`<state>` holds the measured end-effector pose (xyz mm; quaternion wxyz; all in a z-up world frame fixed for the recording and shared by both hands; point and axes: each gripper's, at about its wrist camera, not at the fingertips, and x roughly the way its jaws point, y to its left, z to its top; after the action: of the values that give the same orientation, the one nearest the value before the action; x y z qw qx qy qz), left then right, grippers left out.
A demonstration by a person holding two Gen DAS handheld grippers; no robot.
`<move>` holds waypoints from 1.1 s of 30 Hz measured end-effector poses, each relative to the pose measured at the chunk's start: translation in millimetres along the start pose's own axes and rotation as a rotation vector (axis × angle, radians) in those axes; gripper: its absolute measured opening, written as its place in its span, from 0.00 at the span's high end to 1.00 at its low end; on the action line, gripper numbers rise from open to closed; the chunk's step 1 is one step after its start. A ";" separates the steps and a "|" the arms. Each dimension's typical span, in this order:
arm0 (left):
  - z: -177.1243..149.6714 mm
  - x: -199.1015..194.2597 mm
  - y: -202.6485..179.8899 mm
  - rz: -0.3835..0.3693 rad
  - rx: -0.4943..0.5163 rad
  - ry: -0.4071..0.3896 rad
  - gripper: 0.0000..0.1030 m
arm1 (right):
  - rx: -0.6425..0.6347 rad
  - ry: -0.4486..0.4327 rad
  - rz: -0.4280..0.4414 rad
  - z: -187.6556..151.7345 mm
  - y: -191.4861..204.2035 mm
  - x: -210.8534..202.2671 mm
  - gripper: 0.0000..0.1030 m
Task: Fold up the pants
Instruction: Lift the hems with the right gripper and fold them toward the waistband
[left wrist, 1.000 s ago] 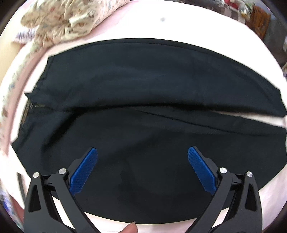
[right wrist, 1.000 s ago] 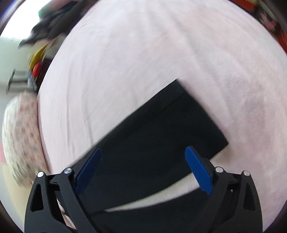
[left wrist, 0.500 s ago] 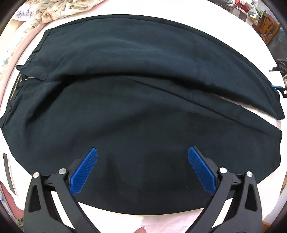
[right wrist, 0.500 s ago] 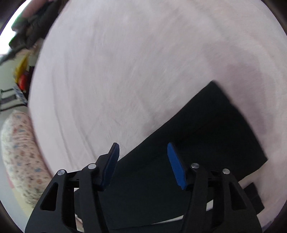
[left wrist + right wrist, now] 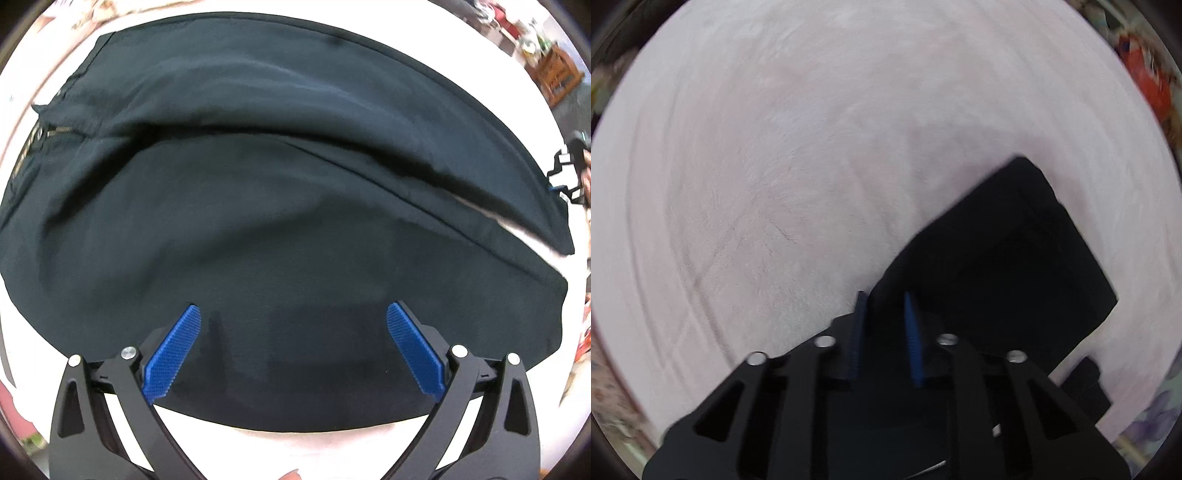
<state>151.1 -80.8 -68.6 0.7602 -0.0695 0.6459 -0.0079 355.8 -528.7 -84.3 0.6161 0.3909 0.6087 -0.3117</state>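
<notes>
The dark, near-black fabric pants [image 5: 280, 206] lie spread flat on a pale pink bedsheet [image 5: 783, 155], both legs side by side; the left gripper [image 5: 293, 325] hangs just above the nearer leg, its blue-padded jaws wide apart and empty; over the pants' hem end [image 5: 1008, 258], the right gripper [image 5: 884, 306] has just been closing, its jaws nearly together on the leg's edge, fabric between the pads.
</notes>
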 end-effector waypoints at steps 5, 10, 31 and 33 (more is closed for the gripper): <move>7.1 -5.5 8.7 -0.076 -0.064 0.005 0.02 | 0.052 0.000 0.149 -9.8 -31.3 -5.2 0.92; 22.0 -23.7 11.9 -0.154 -0.143 -0.046 0.02 | 0.077 -0.005 0.315 -18.8 -62.2 -16.0 0.93; 54.6 -24.1 29.9 -0.201 -0.236 -0.072 0.02 | 0.023 0.001 0.587 -128.3 -169.4 -50.2 0.97; 51.0 -25.6 25.8 -0.205 -0.240 -0.071 0.02 | 0.037 0.010 0.599 -135.6 -178.0 -46.6 0.97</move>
<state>194.9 -47.7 -38.5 0.7640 -0.2255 0.6045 -0.0057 131.1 -505.3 -49.9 0.6703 0.5659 0.4634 -0.1251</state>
